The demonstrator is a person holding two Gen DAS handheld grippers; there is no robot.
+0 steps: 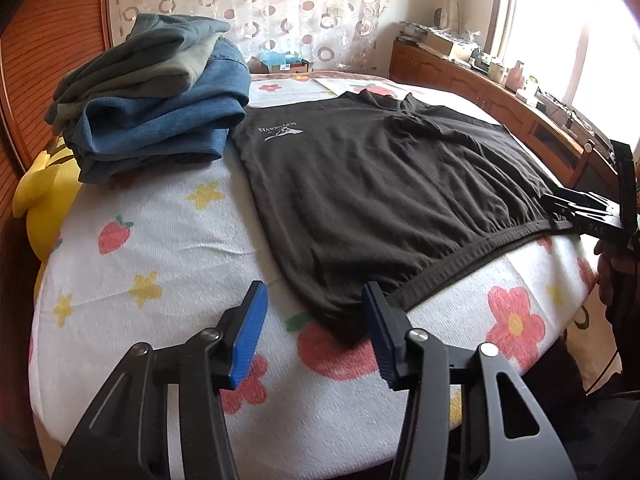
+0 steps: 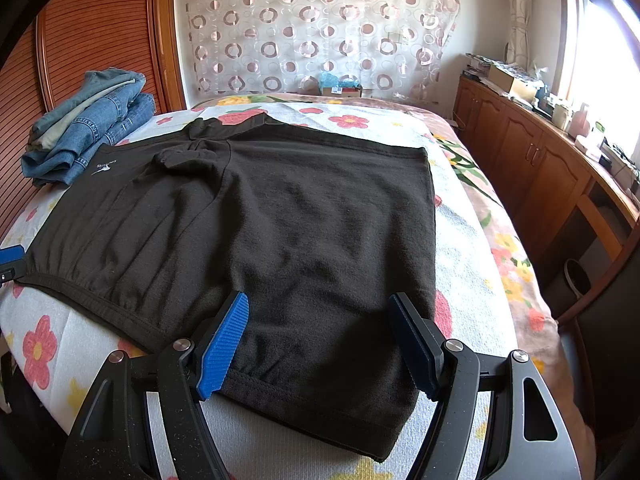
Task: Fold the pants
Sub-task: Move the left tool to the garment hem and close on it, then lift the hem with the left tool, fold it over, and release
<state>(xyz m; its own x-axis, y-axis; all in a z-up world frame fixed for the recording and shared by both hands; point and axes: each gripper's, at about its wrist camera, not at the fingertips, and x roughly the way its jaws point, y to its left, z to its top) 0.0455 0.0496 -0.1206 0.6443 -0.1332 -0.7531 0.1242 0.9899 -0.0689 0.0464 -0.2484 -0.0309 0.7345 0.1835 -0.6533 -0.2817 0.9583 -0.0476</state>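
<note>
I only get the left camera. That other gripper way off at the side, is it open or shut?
Observer: Open. The right gripper has its fingers spread over the near edge of the pants and pinches nothing.
Child: What's the pants corner by it doing? It's hidden for me.
Observer: That corner lies flat on the bed, just past the gripper's right finger.
Child: Is there anything on the floor over there?
Observer: Yes, a dark bin stands beside the cabinet.
</note>
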